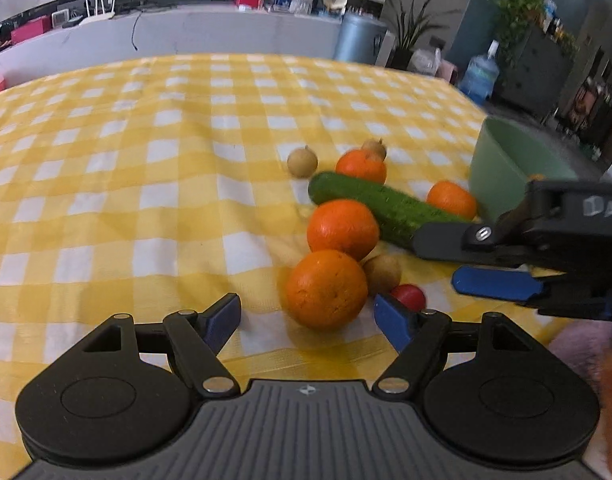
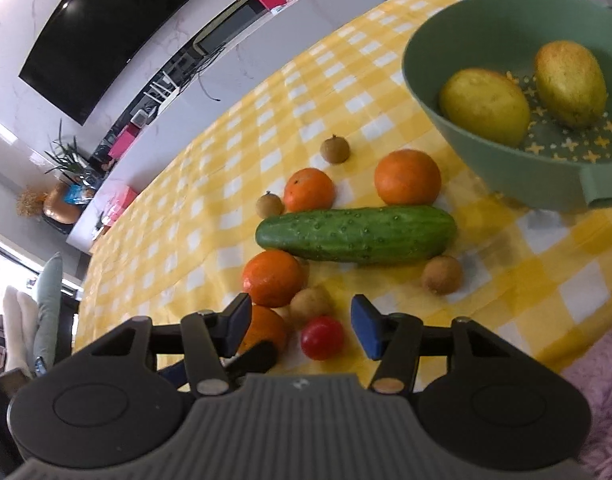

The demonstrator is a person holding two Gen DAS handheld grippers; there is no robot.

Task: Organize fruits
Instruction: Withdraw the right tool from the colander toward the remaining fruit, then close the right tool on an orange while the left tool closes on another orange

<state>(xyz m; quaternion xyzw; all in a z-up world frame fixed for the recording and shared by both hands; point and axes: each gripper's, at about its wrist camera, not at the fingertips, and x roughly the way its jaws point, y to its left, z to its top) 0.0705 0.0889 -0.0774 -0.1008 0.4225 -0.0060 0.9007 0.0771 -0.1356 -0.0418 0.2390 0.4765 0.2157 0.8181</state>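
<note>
Several oranges, small brown round fruits, a cucumber and a red cherry tomato lie clustered on the yellow checked cloth. My left gripper is open, and the nearest orange sits just ahead between its fingers, untouched. My right gripper is open around the cherry tomato, with gaps on both sides. A green bowl at the right holds two yellow-green fruits.
The checked cloth stretches bare to the left and far side of the cluster. The bowl stands near the table's right edge. A pink fuzzy fabric lies at the near right. Counters, plants and a water jug stand beyond the table.
</note>
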